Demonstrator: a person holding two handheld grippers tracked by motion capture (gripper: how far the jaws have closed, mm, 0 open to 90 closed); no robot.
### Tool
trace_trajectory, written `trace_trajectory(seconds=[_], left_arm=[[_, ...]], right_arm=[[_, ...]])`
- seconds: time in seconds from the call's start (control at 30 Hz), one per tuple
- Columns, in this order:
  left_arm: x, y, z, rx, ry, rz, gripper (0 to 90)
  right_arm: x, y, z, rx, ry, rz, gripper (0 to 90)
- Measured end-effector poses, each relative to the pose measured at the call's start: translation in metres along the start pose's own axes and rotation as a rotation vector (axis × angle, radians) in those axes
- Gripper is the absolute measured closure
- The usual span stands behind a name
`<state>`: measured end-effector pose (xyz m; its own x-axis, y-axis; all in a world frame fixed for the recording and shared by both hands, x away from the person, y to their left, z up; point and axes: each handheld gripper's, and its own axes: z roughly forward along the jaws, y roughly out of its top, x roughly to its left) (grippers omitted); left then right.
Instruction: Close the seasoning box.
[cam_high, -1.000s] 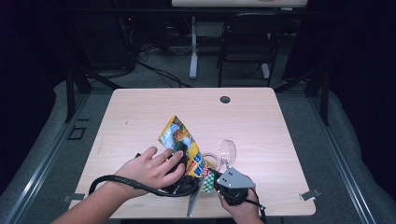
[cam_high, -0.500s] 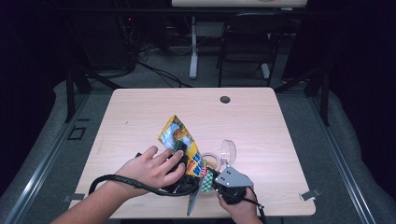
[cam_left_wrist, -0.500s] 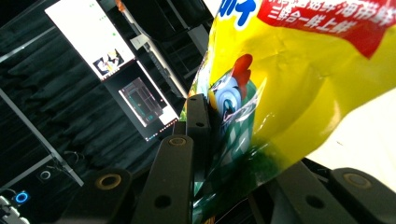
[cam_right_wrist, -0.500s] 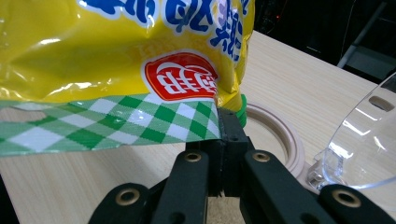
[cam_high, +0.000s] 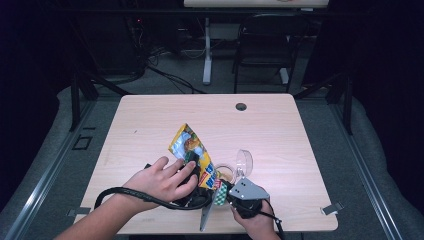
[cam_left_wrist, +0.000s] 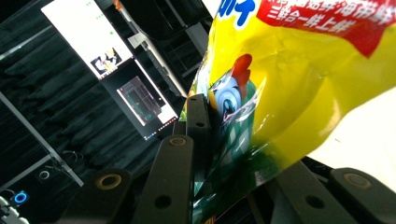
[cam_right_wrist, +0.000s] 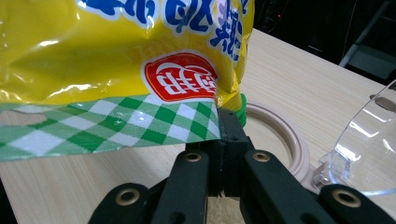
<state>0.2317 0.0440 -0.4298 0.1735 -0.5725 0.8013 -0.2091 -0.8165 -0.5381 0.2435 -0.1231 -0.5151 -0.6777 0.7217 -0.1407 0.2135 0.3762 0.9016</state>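
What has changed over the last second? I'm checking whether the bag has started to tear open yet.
Nothing visibly changed. The left gripper stays clamped on the yellow snack bag and the right gripper stays shut on its green-checked edge. Both hands keep their places, the bag looks untorn, and the round container with its clear lid sits where it was.

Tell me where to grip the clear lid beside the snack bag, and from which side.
Take the clear lid by its raised free edge, coming from above. It stands tilted up from the round container, seemingly hinged low, so that rim is exposed. The snack bag crowds its left, so the right side looks freer.
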Motion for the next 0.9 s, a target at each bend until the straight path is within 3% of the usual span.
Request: trace_trajectory(seconds=[0.4,0.5,0.6,0.63,0.83,0.9], left_arm=[[0.0005,0.0001,0.0001,0.003,-0.005,0.002,83.3],[0.0010,-0.0009,0.0001,-0.016,0.001,-0.020,83.4],[0.0030,-0.0010,-0.0010,-0.005,0.008,0.000,83.4],[0.0023,-0.0011,-0.0004,-0.016,0.009,-0.015,83.4],[0.0038,-0.0007,-0.0012,-0.006,0.002,-0.004,83.5],[0.0035,-0.0006,-0.0013,-0.020,0.002,-0.026,83.6]], right_arm=[[0.0000,0.0002,0.0010,0.007,-0.001,0.000,89.8],[-0.0001,0.0005,0.0001,0.003,0.009,0.003,89.8],[0.0000,0.0009,-0.0008,-0.002,0.007,0.010,89.8],[-0.0001,0.0009,-0.0009,-0.002,0.007,0.011,89.8],[-0.0002,0.0008,-0.0011,-0.004,0.007,0.014,89.8],[-0.0015,0.0008,-0.0038,-0.007,0.004,0.012,89.8]])
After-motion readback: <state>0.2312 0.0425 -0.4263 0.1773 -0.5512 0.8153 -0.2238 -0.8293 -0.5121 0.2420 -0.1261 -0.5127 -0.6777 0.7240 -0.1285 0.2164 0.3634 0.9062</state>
